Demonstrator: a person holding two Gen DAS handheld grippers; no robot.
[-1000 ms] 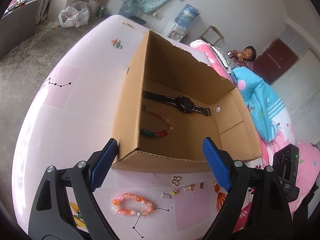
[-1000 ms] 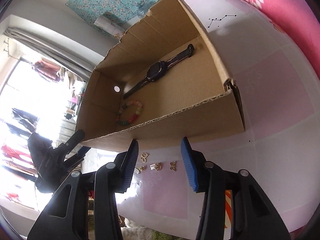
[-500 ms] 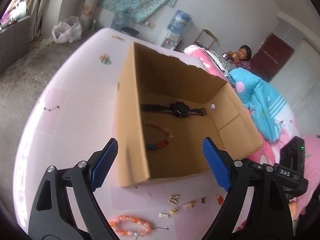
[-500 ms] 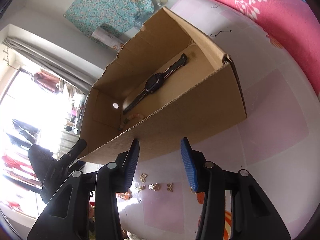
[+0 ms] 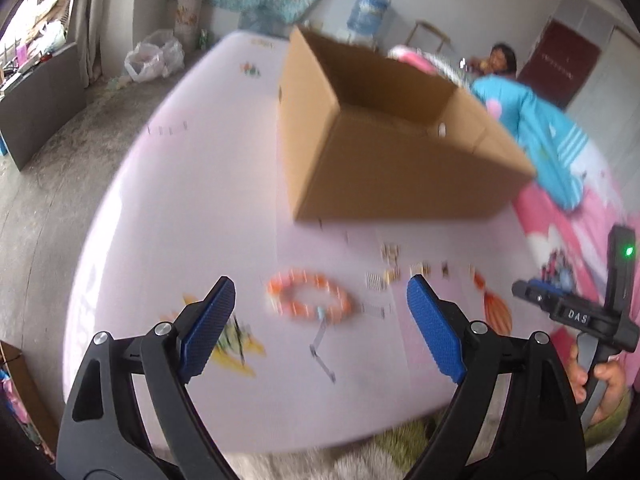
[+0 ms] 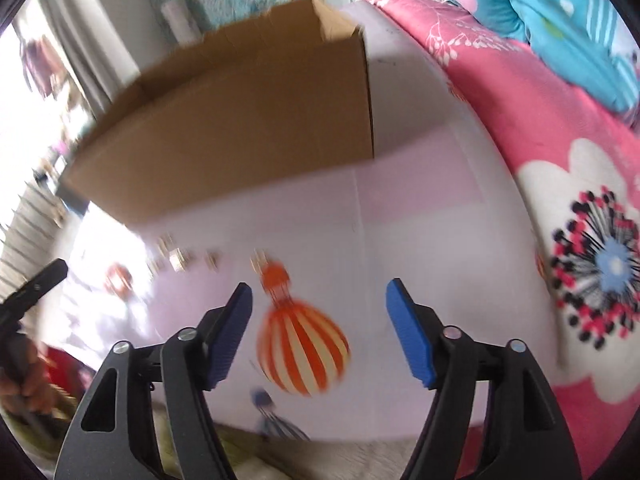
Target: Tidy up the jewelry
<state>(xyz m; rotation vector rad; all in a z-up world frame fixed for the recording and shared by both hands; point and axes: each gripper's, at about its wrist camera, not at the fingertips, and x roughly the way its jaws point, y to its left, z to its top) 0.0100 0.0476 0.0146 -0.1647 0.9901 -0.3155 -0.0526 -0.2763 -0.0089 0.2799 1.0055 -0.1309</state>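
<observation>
Left wrist view is showing the left gripper (image 5: 320,312) spreading wide and empty over the orange bead bracelet (image 5: 308,295), with the cardboard box (image 5: 384,160) sitting at twelve o'clock. The right gripper (image 6: 319,308), its jaws just having been opening with nothing between them, is hovering above the balloon print (image 6: 302,350), small gold charms (image 6: 180,258) lying at ten o'clock.

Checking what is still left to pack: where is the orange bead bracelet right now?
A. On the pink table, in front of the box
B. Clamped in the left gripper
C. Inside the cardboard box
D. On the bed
A: the orange bead bracelet lies on the pink table, outside the cardboard box, ahead of the open left gripper.
</observation>
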